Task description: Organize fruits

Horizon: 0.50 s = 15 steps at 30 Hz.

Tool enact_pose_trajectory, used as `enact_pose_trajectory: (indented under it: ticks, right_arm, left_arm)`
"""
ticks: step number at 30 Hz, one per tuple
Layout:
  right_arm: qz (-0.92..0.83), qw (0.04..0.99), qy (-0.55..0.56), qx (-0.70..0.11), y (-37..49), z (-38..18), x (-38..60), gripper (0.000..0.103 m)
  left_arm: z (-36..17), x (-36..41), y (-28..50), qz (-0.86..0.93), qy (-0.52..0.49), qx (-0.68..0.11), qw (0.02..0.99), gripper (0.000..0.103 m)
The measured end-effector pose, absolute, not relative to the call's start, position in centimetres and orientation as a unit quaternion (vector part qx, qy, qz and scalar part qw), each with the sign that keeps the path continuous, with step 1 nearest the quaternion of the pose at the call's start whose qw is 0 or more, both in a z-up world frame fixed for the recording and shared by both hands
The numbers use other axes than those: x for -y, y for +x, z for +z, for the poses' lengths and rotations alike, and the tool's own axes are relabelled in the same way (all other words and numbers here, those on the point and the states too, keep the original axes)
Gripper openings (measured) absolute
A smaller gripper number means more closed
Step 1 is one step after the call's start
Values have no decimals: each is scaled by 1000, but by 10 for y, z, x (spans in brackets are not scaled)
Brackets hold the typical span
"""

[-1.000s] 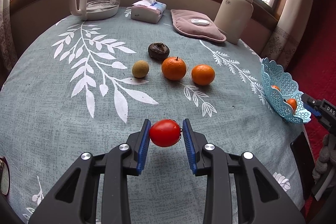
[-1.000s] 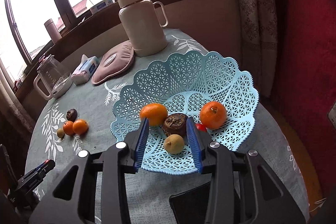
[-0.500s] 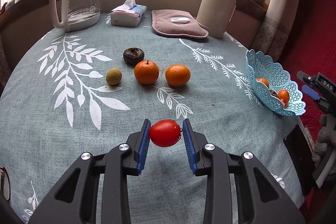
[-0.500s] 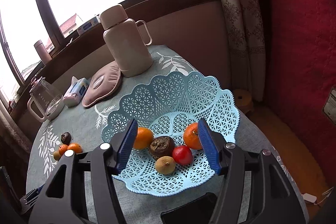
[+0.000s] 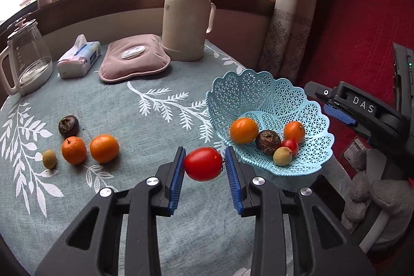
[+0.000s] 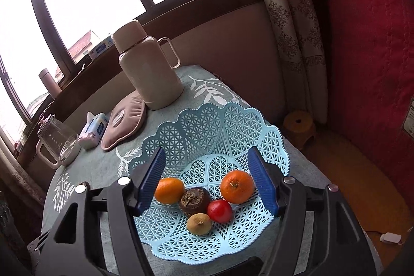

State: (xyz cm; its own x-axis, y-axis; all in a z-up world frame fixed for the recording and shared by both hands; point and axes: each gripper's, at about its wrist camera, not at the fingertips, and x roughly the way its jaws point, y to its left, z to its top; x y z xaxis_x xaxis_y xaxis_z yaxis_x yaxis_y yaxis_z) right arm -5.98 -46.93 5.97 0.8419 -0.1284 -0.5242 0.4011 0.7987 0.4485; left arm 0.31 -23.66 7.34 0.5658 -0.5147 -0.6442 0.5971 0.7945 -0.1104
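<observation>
My left tool (image 5: pixel 204 164) is clamped on a red tomato (image 5: pixel 203 164), held above the table (image 5: pixel 145 126) just beside the blue basket (image 5: pixel 258 92). My right tool (image 6: pixel 207 184) is spread wide over the basket, empty.

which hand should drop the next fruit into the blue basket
Left. The left hand-held gripper is already shut on a red tomato beside the light blue plastic lattice basket. The right hand-held gripper is open and empty above the basket.
</observation>
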Motion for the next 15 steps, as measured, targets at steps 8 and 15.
enact_pose_trajectory:
  ticks: [8, 15]
  right_arm:
    - [-131, 916, 294, -238, -63, 63, 471, 68]
    - [-131, 916, 297, -238, -64, 63, 469, 68]
  left_arm:
    - [70, 281, 6, -342, 70, -344, 872, 33]
    - [70, 260, 13, -319, 49, -350, 879, 69]
